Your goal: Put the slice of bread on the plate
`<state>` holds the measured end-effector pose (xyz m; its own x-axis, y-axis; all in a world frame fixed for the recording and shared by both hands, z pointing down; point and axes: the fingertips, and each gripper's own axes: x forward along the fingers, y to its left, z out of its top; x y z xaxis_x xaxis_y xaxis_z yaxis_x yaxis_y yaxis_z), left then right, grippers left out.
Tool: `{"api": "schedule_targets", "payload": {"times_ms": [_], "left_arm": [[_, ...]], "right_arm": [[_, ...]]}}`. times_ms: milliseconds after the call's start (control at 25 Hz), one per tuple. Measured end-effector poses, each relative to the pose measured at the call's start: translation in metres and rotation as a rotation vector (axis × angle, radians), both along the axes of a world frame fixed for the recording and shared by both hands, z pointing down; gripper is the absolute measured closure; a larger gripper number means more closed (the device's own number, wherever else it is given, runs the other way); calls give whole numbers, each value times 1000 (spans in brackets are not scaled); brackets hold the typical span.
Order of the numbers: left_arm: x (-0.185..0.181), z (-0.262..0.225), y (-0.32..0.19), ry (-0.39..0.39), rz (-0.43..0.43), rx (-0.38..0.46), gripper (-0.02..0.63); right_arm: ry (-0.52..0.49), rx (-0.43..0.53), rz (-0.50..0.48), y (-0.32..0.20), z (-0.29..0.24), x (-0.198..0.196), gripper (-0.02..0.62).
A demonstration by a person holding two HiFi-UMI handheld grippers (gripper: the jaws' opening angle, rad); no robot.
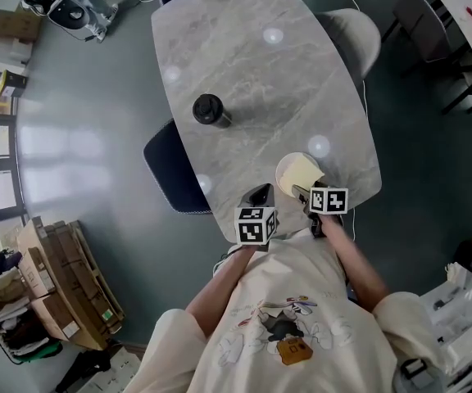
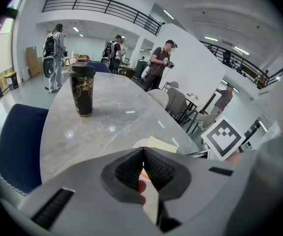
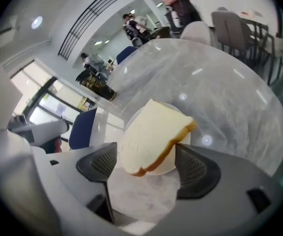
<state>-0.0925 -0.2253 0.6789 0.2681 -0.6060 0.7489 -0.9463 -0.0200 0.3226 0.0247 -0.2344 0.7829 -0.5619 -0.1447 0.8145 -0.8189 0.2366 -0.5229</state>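
The slice of bread (image 3: pixel 151 132), white with a brown crust, lies tilted on the small white plate (image 3: pixel 183 135) between the jaws of my right gripper (image 3: pixel 146 155). Those jaws stand wide apart and are open, the pads flanking the slice without pressing it. In the head view the plate (image 1: pixel 288 165) with the bread (image 1: pixel 302 173) sits near the table's front edge, the right gripper (image 1: pixel 306 193) right behind it. My left gripper (image 1: pixel 260 195) hovers just left of the plate; its jaws (image 2: pixel 143 150) are shut with nothing in them.
A black tumbler (image 1: pixel 209 110) stands mid-table on the grey marble top (image 1: pixel 244 47). A dark blue chair (image 1: pixel 166 170) is at the table's left side and a grey chair (image 1: pixel 355 35) at its right. Several people (image 2: pixel 162 63) stand beyond the far end.
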Motion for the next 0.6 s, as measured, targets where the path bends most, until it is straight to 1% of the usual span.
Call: {"api": "schedule_targets", "payload": {"times_ms": [120, 320, 360, 440, 600], "left_arm": [[-4, -1, 5, 4, 2, 3, 595], [-8, 0, 9, 12, 9, 13, 595], [-7, -1, 9, 13, 12, 14, 595], [-5, -4, 10, 17, 19, 24, 595], [-13, -15, 17, 25, 28, 51, 595]], "right_arm": [[120, 86, -195, 6, 3, -2, 242], [271, 151, -393, 16, 2, -4, 242], [283, 164, -411, 16, -1, -5, 242], [271, 179, -409, 19, -12, -8, 242], [175, 199, -348, 22, -42, -28, 242]]}}
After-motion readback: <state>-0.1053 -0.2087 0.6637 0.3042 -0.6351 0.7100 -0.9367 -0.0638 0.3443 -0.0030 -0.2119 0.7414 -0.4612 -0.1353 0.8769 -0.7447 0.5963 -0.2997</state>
